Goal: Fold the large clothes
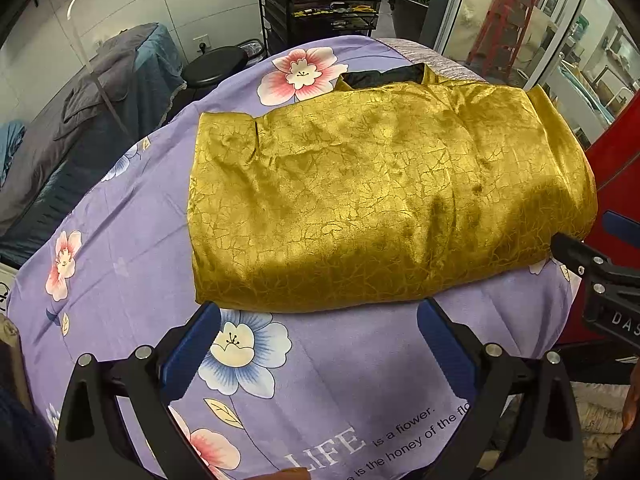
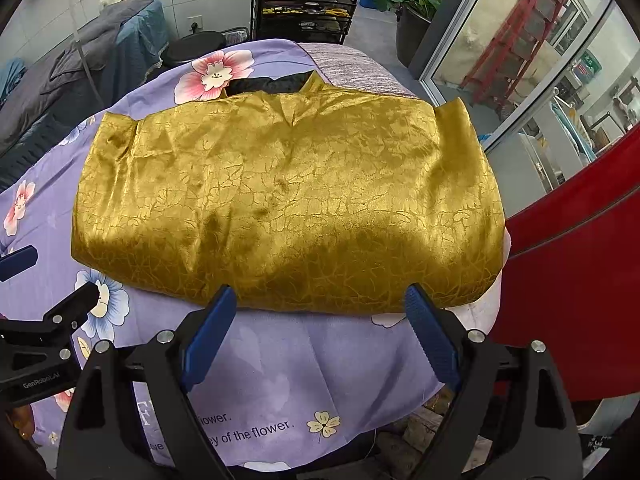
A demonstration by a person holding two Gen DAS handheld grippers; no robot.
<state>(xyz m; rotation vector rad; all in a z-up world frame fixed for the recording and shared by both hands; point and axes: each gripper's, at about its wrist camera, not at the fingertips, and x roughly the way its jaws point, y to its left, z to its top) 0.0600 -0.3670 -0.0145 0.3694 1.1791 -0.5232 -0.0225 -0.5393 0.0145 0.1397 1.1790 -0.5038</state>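
Both grippers, left (image 1: 318, 320) and right (image 2: 320, 304), spread wide, gripping nothing, poised just short of folded gold garment (image 2: 288, 208) lying on floral purple sheet (image 1: 120, 272).

A shiny gold patterned garment (image 2: 288, 208) lies folded into a flat rectangle, dark lining showing at its collar.

A lilac flower-printed sheet (image 2: 280, 360) covers the counter, with printed lettering near its front edge. A folded golden garment (image 2: 288, 208) lies flat on the sheet.
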